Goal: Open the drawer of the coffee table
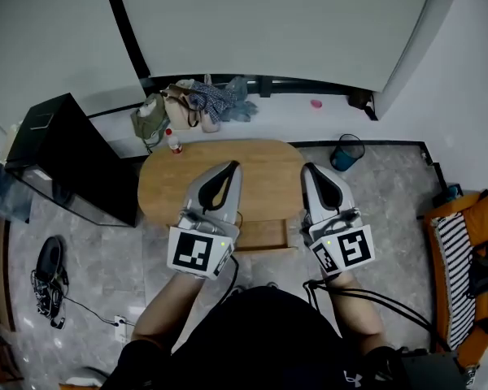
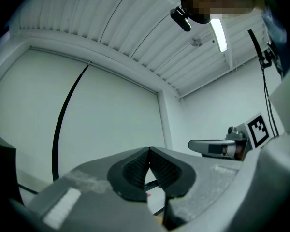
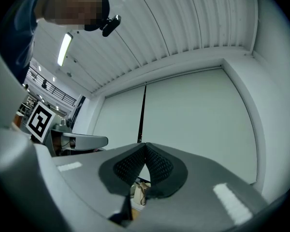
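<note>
Far left, a black cabinet point(image 1: 65, 157) stands on the grey floor, with a pair of dark shoes point(image 1: 49, 270) on the near side of it. A green bag point(image 1: 150, 119) and a heap of bags and cloth point(image 1: 215, 100) lie by the far wall. A small red-capped bottle point(image 1: 173, 143) is at the far left edge of the bench point(image 1: 264, 162); cannot tell whether it stands on it or just behind. The bench is oval, of light wood. The left tool point(image 1: 234, 167) is held over the bench's left half and points away from the person. Its jaws are pressed together at the tips, the ribbed pads point(image 2: 134, 170) meeting with nothing between. The drawer point(image 1: 260, 234) is in the bench's near edge, pulled out toward the person, between the two marker cubes. The right tool point(image 1: 308, 169), over the right half, is likewise closed tip to tip and holds nothing. Both tool views look up at white wall and slatted ceiling. A blue bin point(image 1: 347, 151) stands on the floor by the bench's far right end. An orange chair point(image 1: 464, 218) with a striped cushion point(image 1: 454, 254) is at far right.
</note>
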`<state>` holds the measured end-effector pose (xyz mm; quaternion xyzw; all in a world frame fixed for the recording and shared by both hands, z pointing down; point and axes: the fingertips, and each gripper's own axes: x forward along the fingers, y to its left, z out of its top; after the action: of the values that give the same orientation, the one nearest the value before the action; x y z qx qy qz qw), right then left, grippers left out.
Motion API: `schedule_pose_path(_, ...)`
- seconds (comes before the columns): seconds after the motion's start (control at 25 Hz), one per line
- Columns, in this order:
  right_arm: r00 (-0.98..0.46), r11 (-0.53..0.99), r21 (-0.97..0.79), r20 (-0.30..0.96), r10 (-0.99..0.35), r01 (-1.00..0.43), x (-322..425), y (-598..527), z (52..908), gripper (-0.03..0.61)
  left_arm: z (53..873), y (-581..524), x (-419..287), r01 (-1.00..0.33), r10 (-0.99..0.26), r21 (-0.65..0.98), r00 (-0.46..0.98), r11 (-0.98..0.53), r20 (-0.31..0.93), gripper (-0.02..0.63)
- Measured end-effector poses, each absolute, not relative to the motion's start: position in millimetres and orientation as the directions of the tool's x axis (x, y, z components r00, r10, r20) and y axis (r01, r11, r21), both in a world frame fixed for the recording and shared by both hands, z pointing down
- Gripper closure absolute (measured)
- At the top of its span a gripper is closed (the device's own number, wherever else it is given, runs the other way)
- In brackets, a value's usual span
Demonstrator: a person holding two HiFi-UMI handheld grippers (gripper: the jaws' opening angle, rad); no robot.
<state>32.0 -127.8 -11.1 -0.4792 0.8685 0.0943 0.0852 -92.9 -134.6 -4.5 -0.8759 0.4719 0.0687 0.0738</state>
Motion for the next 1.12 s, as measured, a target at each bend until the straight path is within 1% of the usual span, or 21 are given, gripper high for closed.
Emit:
schedule_pose_path(0.24,-0.546,0.539,0.101,-0.229,-0.806,-0.836,18.3,-122.7,-11.6,0.577,1.1,-131.3,-98.7,-0.84,-0.823,-0.063,0.541,-0.538,-0.173,0.612)
schedule_pose_path(0.64,-0.535,0.527,0.096,-0.204,-0.82,-0.845,14.4,-118.9,1.2,0.577,12.6,-126.7,-105.6,-0.843,-0.83,-0.054,0.537,-0.536,-0.15,0.611)
schedule_pose_path(1.12,-0.518,0.513,0.082,-0.203,-0.831,-0.855,20.0,-113.7,5.4,0.577,17.1,-121.1,-100.6,-0.837,-0.826,-0.052,0.546,-0.545,-0.136,0.612)
